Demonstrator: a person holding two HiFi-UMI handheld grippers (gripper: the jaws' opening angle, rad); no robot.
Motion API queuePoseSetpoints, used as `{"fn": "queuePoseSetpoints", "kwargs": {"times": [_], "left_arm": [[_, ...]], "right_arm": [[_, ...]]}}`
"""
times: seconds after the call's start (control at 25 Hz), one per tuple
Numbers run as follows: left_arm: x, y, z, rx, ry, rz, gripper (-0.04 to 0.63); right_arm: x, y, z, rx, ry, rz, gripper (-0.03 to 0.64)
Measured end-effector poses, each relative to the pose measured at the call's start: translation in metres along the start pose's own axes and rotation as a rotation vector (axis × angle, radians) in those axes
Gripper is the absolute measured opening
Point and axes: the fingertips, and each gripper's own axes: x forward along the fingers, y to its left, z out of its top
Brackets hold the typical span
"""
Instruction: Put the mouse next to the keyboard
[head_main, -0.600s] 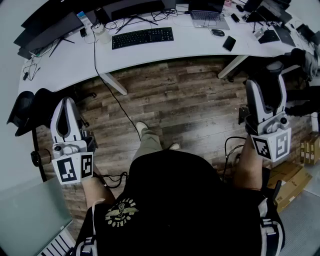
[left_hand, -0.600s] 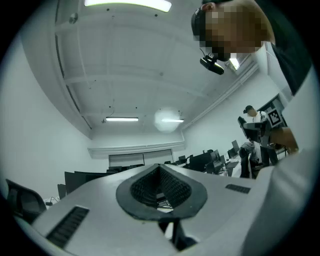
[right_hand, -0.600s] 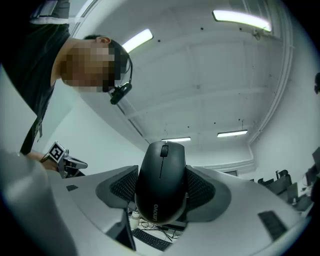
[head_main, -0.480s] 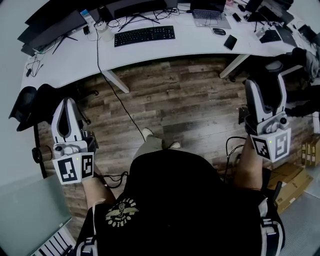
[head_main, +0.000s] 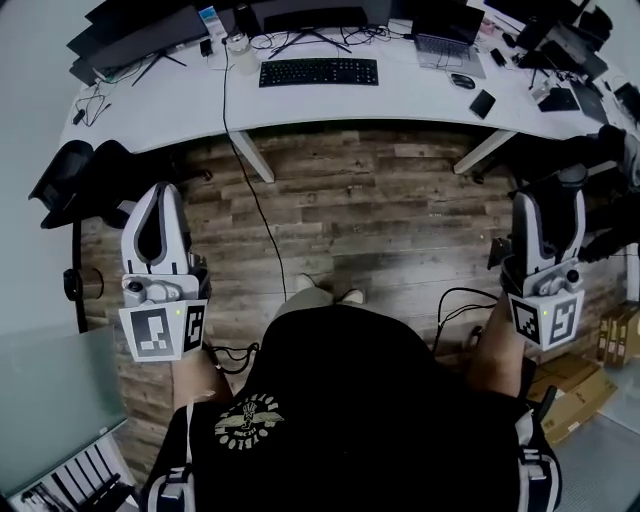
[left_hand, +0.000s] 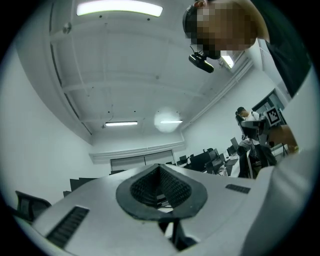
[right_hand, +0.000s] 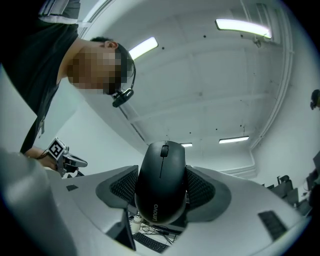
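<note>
My right gripper (right_hand: 162, 190) is shut on a black mouse (right_hand: 161, 182), whose sides sit between the two ribbed pads (right_hand: 122, 187), and it tilts upward. In the head view the right gripper (head_main: 548, 200) stands at the right, beside the person's hip. The black keyboard (head_main: 318, 72) lies far ahead on the white desk (head_main: 400, 95). In the head view my left gripper (head_main: 162, 190) is low at the left. Its fingertips meet with nothing between them, as the left gripper view also shows of the left gripper (left_hand: 160, 167).
A second mouse (head_main: 461, 80), a phone (head_main: 482, 103) and a laptop (head_main: 445, 45) lie on the desk right of the keyboard. Monitors and cables line its back edge. A black chair (head_main: 75, 175) stands at the left, cardboard boxes (head_main: 585, 365) at the right, with wooden floor between.
The view has swung, so the desk and keyboard now sit further right in the picture. Both grippers stay low at the person's sides. The right one still grips the mouse.
</note>
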Motion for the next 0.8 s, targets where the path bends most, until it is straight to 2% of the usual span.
{"fn": "queuePoseSetpoints", "kwargs": {"times": [0.2, 0.48, 0.8], "left_arm": [[-0.002, 0.029, -0.010, -0.010, 0.003, 0.005, 0.002], [0.001, 0.077, -0.018, -0.023, -0.036, 0.002, 0.002], [0.010, 0.121, -0.038, -0.034, -0.044, -0.027, 0.002]], "right_arm": [[0.012, 0.017, -0.001, -0.004, -0.004, -0.016, 0.296], [0.033, 0.044, 0.004, -0.043, -0.022, -0.055, 0.295], [0.060, 0.078, 0.003, -0.068, -0.017, -0.093, 0.295]]}}
